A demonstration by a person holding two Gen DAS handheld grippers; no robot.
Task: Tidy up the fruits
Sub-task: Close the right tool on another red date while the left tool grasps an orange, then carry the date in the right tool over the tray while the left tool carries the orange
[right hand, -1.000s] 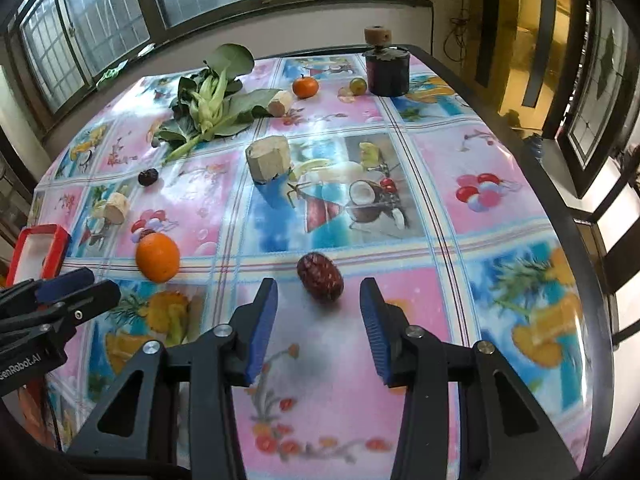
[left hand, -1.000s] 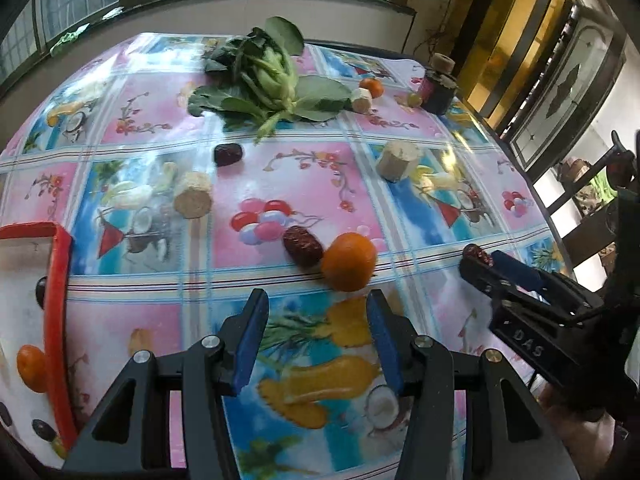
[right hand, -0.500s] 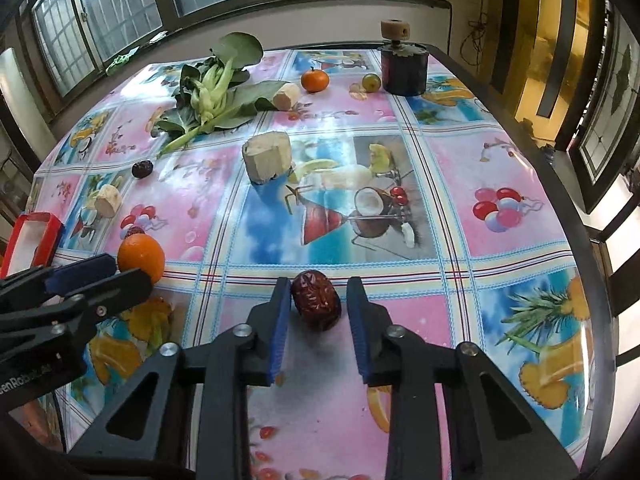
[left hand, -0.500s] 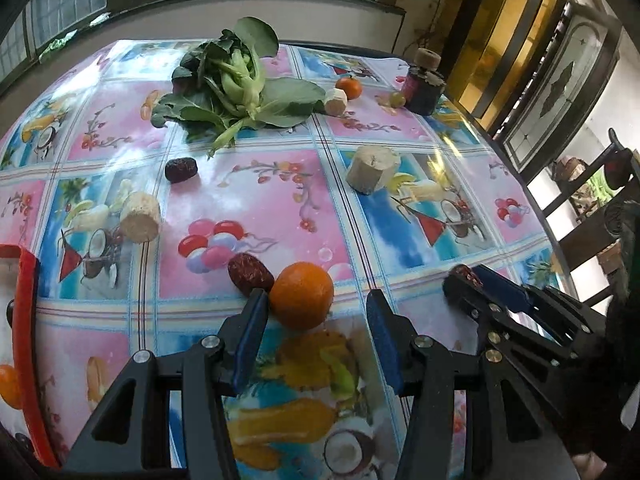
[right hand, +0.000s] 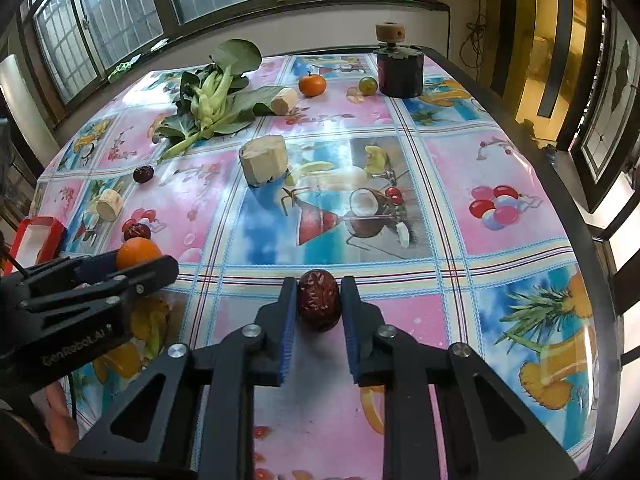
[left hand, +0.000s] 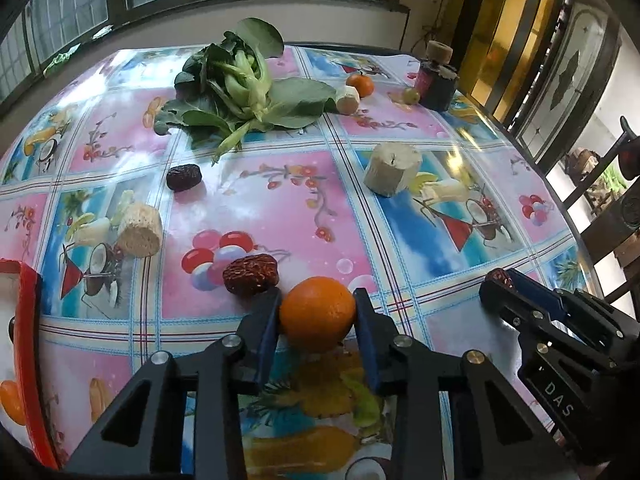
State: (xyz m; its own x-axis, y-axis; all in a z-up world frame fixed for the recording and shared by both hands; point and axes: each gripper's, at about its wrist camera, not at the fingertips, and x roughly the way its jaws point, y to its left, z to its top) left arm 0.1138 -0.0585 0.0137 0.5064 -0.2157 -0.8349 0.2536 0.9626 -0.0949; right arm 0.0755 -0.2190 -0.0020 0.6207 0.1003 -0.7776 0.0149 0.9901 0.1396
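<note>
An orange [left hand: 318, 314] sits on the fruit-print tablecloth between the blue pads of my left gripper [left hand: 316, 297]. The jaws are closing and both pads touch its sides. A wrinkled red date [left hand: 251, 274] lies just beside the left finger. In the right wrist view my right gripper [right hand: 319, 284] is shut on another red date [right hand: 319, 300] that rests on the cloth. A red-rimmed white tray [left hand: 25, 320] with some fruit in it stands at the left edge. Farther back lie a third date [left hand: 184, 177], a small orange [left hand: 360, 84] and a green fruit [left hand: 411, 95].
Leafy greens [left hand: 248, 96] lie at the back of the table. Pale cut stem pieces [left hand: 394, 174] [left hand: 140, 230] [left hand: 347, 99] are scattered about. A dark jar [left hand: 438, 84] stands at the far right corner. The table's right edge runs close beside the right gripper [left hand: 500, 280].
The left gripper slid forward around the orange and narrowed onto it. The right gripper's fingers closed from wide apart onto the red date, while that hand stayed in place.
</note>
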